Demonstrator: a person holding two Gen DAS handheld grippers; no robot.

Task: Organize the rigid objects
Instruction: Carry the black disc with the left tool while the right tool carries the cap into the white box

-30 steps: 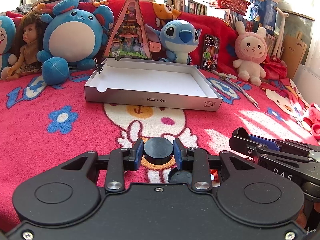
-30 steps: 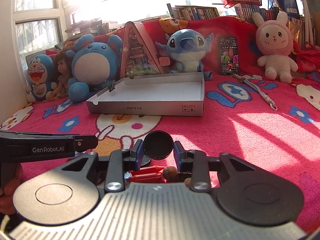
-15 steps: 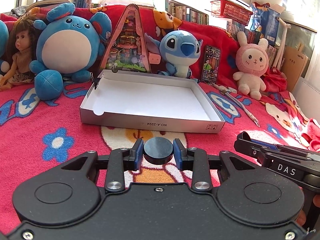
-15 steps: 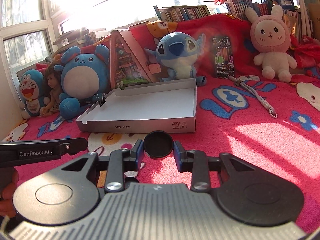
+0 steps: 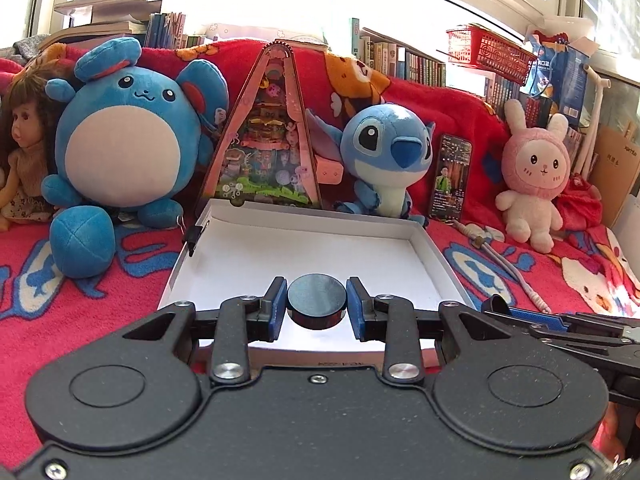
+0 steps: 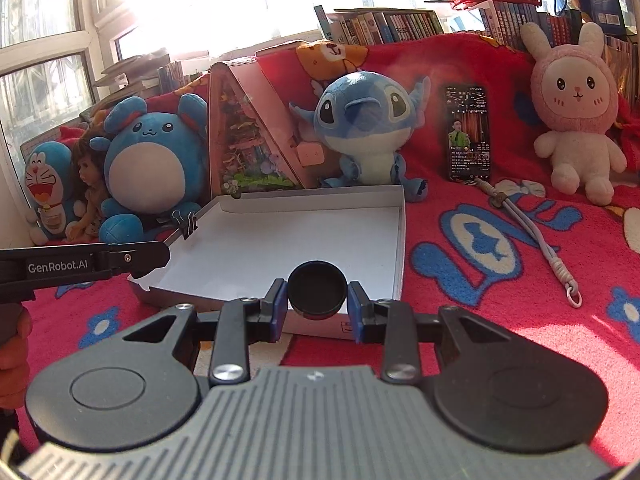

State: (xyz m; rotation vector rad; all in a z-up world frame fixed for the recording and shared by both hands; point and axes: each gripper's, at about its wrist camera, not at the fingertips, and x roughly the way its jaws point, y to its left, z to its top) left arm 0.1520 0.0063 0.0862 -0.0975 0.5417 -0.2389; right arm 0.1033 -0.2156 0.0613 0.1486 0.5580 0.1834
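Two jaws pinch black discs (image 5: 317,300) (image 6: 317,291) | over tray's (image 5: 434,254) near edge | floor bare

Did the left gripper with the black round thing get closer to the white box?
Yes. The left gripper, shut on its black disc, has moved forward: the disc now sits over the white box, not the blanket short of it.

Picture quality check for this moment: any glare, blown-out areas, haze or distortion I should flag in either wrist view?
Left wrist view: the window band along the top is blown out white; fisheye bends the bookshelf line; the black disc and white box are sharp. Right wrist view: stronger window glare at top left, a hazy flare veiling the Stitch plush; the black cap stays crisp, and sun patches streak the blanket.
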